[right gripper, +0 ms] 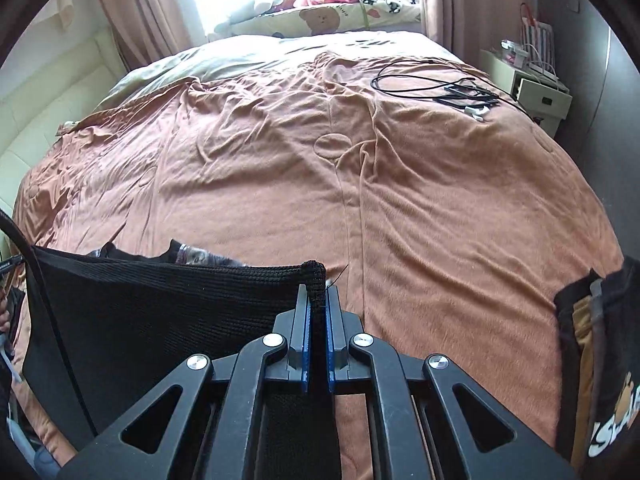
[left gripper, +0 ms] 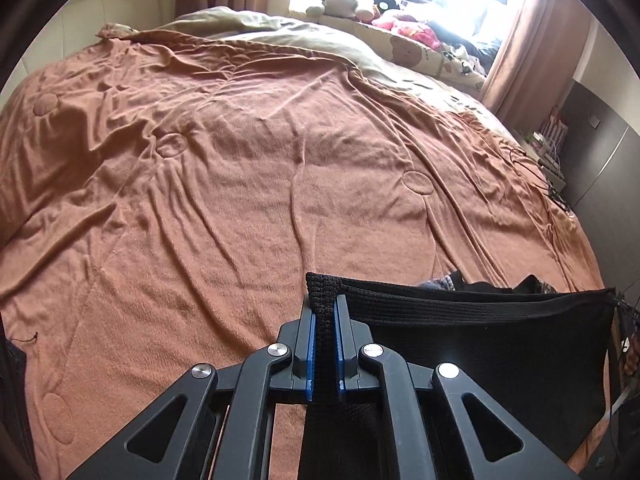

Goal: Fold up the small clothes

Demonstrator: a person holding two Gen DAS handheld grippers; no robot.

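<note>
- Left gripper [left gripper: 324, 312] clamped narrow on one top corner of a black knit garment [left gripper: 480, 344]; blue pads [left gripper: 312, 352] pressing the fabric from both sides, corner poking out above the tips.
- Right gripper [right gripper: 316, 300] likewise pinched on the opposite top corner of the same garment [right gripper: 160, 312], a loose thread sticking out toward 1 o'clock of the tips.
- Garment stretched taut between the two tools, top edge running toward 3 o'clock in the left wrist view and toward 9 o'clock in the right wrist view, body hanging down in front of the orange blanket [left gripper: 240, 200].
- Judged step: lift-and-spread, cloth held up by two corners and not yet laid flat; no fold made so far.
- Next move likely calls for carrying both corners toward 12 o'clock over bare blanket, keeping even tension, then lowering so the hem lands first and the panel lies smooth.
- Worth steering away from the black cables [right gripper: 432, 80] at 1 o'clock and the printed dark clothing [right gripper: 600, 380] at 3 o'clock in the right wrist view.
- A patterned item [right gripper: 208, 258] lying just behind the top edge, partly hidden; kind unclear.
</note>
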